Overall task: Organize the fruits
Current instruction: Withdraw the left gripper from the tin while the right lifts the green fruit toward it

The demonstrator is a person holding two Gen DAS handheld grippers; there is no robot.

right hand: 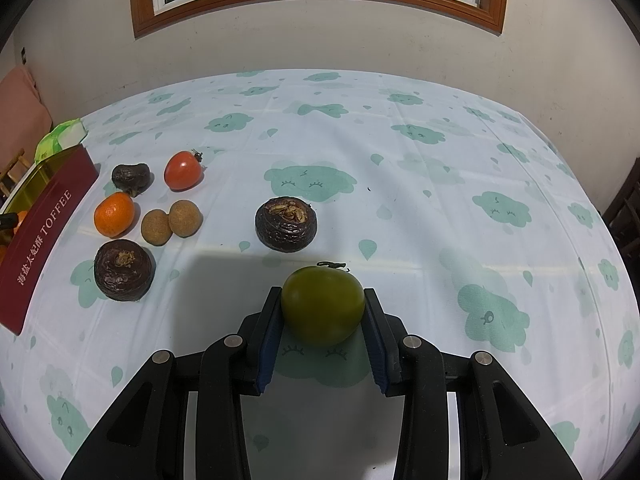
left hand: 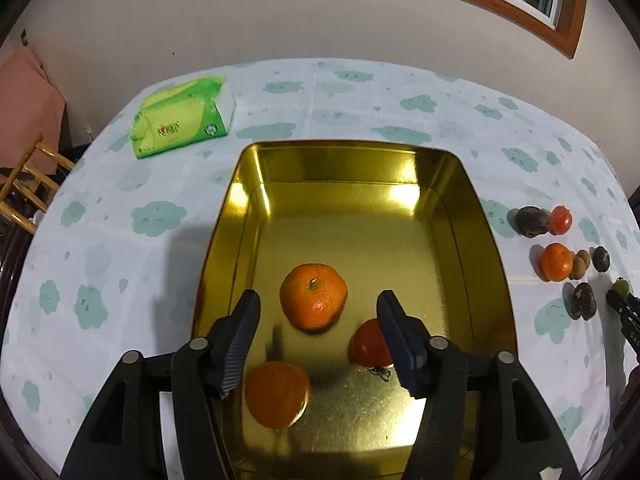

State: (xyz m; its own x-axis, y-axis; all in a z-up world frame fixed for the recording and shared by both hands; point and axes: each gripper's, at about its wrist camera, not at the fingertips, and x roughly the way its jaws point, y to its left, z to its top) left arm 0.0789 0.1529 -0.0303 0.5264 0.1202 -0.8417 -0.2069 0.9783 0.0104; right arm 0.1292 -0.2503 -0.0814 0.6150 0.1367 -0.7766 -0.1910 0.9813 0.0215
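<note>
Right gripper (right hand: 323,312) clamped on green tomato (right hand: 322,305), just above the table (right hand: 440,160); carry it level into gold tin (left hand: 492,264) near the table's left edge. Left gripper (left hand: 316,320) released, nothing between its jaws, over tin's oranges (left hand: 313,296); clear it away first.

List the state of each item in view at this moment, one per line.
Left gripper: open, above the tin, holding nothing.
Right gripper: shut on the green tomato.
Gold tin: lidless, holding two oranges and a red tomato.
Tissue pack: lying flat on the tablecloth.
Loose orange: resting on the tablecloth, untouched.
</note>
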